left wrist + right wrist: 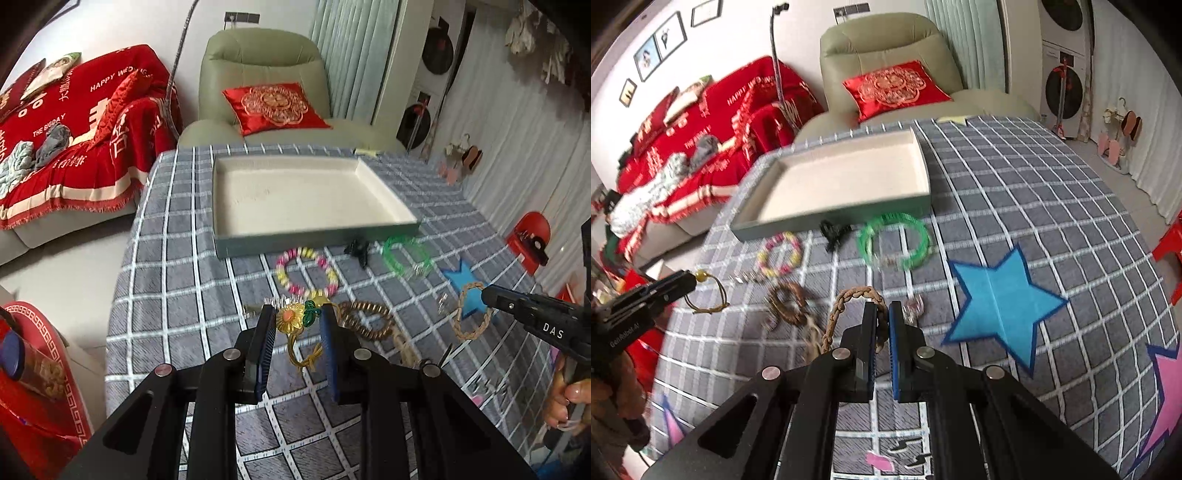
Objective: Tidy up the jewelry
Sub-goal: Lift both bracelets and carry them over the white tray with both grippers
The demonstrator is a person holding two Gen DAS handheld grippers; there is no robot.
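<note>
Apparently both pieces are held for the empty tray: the left gripper fingers stand wide around the sunflower hair tie, the right gripper fingers narrow on the braided bracelet over the bench.

Left claw spread apart, right claw nearly closed

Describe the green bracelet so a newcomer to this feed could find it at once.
Start at the shallow cream-lined tray on the checked tablecloth. Just in front of the tray's near right corner lies the green bracelet, flat on the cloth, between a black hair claw and a blue star patch. It is the only translucent bright green ring; its neighbours are beaded pink and yellow, brown or braided tan.
</note>
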